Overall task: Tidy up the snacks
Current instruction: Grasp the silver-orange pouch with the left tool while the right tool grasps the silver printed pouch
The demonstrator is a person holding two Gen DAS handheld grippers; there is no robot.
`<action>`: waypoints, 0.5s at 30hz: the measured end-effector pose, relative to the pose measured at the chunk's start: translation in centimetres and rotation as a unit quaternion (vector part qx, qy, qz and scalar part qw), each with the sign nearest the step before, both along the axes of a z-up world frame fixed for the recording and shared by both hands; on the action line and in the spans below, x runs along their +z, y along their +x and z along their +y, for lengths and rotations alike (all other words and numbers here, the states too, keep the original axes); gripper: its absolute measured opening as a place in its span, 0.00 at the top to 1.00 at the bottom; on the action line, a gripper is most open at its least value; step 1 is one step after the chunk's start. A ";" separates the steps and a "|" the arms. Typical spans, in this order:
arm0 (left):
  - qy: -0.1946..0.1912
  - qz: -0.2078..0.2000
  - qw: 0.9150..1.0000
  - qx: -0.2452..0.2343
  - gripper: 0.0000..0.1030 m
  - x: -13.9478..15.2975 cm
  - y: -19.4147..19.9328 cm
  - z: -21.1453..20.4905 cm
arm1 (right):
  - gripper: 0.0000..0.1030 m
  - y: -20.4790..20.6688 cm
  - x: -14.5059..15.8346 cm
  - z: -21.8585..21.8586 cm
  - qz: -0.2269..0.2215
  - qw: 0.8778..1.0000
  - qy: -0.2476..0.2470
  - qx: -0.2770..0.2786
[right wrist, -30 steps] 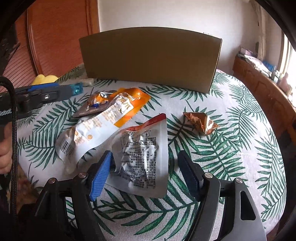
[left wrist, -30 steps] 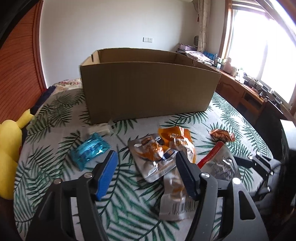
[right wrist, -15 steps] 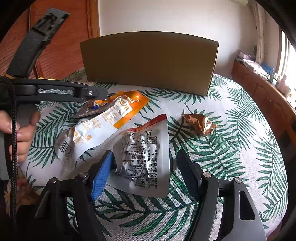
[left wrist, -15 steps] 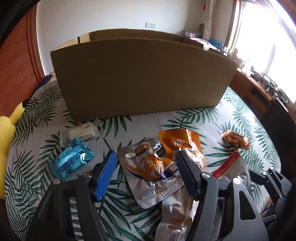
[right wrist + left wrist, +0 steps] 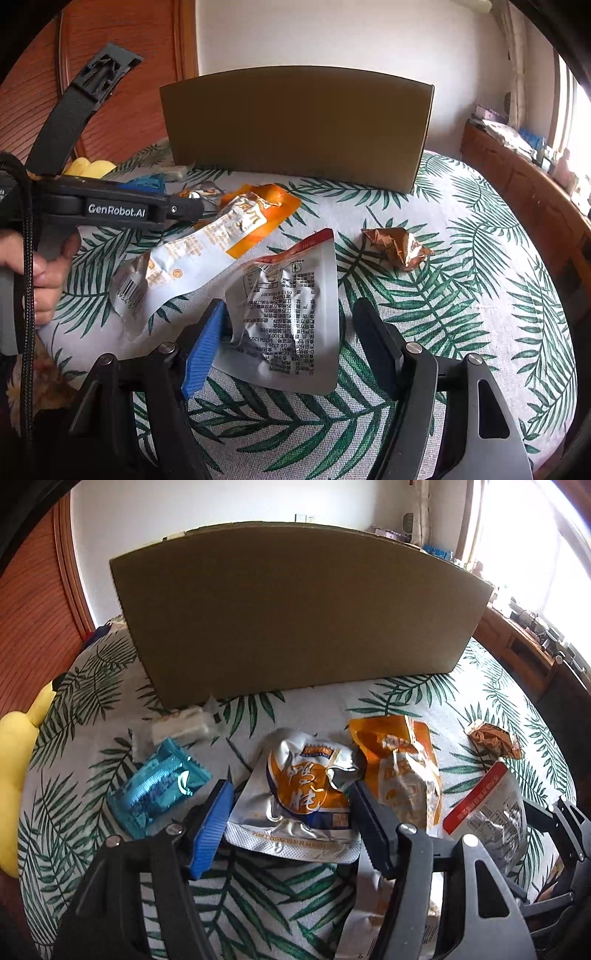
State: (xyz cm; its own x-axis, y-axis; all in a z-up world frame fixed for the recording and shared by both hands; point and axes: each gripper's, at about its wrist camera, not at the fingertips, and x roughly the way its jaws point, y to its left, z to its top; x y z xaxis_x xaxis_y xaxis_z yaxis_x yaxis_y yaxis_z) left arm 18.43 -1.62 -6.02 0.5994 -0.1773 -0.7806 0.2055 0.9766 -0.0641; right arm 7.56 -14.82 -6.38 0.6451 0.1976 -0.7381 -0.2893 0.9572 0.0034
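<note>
My left gripper [image 5: 291, 812] has come in low over the last sec. The crinkled silver foil pouch w/ orange print [image 5: 295, 797] now sits between its spread fingers, jaws wide, nothing pinched yet. A sec ago that pouch was well ahead of the tips; the big brown cardboard box [image 5: 295, 616] has also grown to fill the far view, so I'm closer & lower. To me that means the approach is about done and closing on the pouch is next, then a lift over the box wall.

My right gripper [image 5: 286, 345] has barely shifted. It's open too, straddling the silver pouch w/ red top strip and printed back [image 5: 291, 314], whose near-left corner touches the blue finger pad [image 5: 203, 347]; no grip there.

Left view only: a blue shiny wrapper [image 5: 159, 790] near left, and a small clear-white packet [image 5: 183, 729] just beside the box base. The long orange-and-silver pouch [image 5: 402, 771] lies right of my target, partly under the right finger.

Right view only: the hand [image 5: 40, 273] holding the left tool, that long pouch's barcode end, and the crumpled copper foil wrapper [image 5: 397, 245] sitting well apart on the leaf-print tablecloth [image 5: 461, 314]. Neither view shows inside the box.
</note>
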 end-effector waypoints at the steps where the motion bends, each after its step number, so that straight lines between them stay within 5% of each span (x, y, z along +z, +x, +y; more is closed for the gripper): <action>1: 0.002 0.001 1.000 -0.001 0.37 0.0 0.1 -0.1 | 0.30 0.0 0.0 0.0 0.000 1.000 0.000 0.000; 15: 0.030 0.010 0.999 -0.024 0.34 -0.4 1.7 -1.7 | 0.30 0.0 0.0 0.0 0.001 1.000 0.001 0.002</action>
